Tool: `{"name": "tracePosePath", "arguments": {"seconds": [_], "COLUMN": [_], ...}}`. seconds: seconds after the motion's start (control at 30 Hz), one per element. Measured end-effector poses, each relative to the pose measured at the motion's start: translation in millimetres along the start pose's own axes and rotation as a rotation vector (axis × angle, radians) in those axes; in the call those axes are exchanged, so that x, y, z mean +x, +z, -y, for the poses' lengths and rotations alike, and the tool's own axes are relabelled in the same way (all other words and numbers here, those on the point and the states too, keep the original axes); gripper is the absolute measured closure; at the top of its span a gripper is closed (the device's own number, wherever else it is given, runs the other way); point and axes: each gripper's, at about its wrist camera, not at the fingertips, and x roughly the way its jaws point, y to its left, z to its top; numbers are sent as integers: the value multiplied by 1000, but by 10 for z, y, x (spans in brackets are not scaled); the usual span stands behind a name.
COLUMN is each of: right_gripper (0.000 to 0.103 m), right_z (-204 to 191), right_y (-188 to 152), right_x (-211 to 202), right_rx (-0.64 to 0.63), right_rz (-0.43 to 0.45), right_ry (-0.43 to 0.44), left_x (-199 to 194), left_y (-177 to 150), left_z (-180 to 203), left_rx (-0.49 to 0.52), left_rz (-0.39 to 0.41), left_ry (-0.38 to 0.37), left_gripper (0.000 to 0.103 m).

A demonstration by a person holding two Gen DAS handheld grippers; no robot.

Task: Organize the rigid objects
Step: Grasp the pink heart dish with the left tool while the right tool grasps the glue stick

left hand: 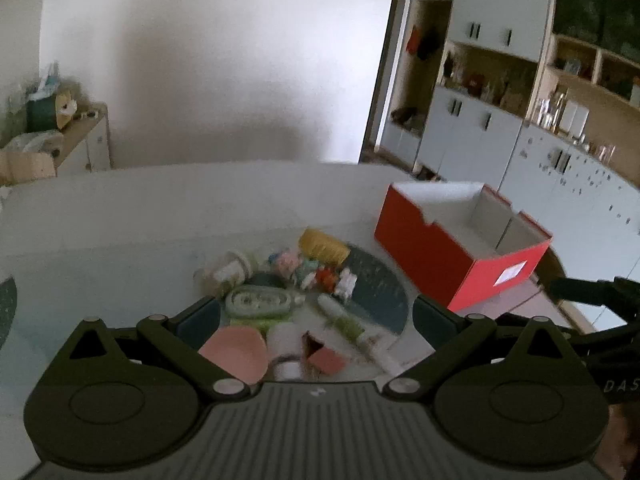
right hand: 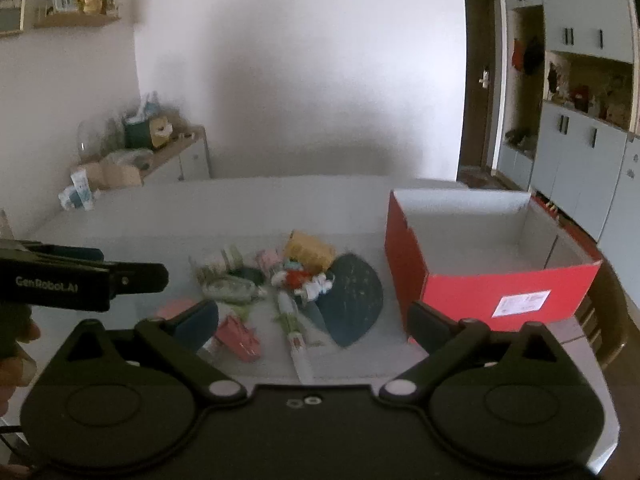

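A heap of small objects lies on the white table (left hand: pixel 120 208): a yellow container (left hand: pixel 325 245), a pink bowl (left hand: pixel 236 354), a small pink box (left hand: pixel 325 360), a green oval case (left hand: pixel 258 301), a white tube (left hand: pixel 352 326) and little toy figures (left hand: pixel 320 276). An open red box (left hand: pixel 460 240) with white dividers stands to the right. My left gripper (left hand: pixel 316 318) hovers open above the near side of the heap, holding nothing. In the right wrist view, my right gripper (right hand: pixel 312 322) is open over the heap and the yellow container (right hand: pixel 308 252), with the red box (right hand: pixel 492 276) just right.
A dark round mat (right hand: pixel 352 300) lies under the heap's right side. A low sideboard (right hand: pixel 168 160) with clutter stands at the back left, white cupboards (left hand: pixel 500 132) and shelves at the right. A hand holds the left gripper's body (right hand: pixel 72 280) at the left edge.
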Motion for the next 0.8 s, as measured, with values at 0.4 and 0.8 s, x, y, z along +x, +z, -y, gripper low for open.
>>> {"name": "tracePosePath", "arguments": {"seconds": [0.4,0.8], "right_gripper": [12,26], "right_z": [73,119], "right_y": [-182,-272], "right_x": [499,887], "right_rx": [-53,-158], "right_rz": [-113,-208], "right_ry": [62,111], "left_x": [558,872], "left_y": [-345,-454], "left_z": [-206,74], "left_rx": [-38,78], "left_rz": [-176,-186], "left_ry": [79,35], "left_gripper": [1,6]}}
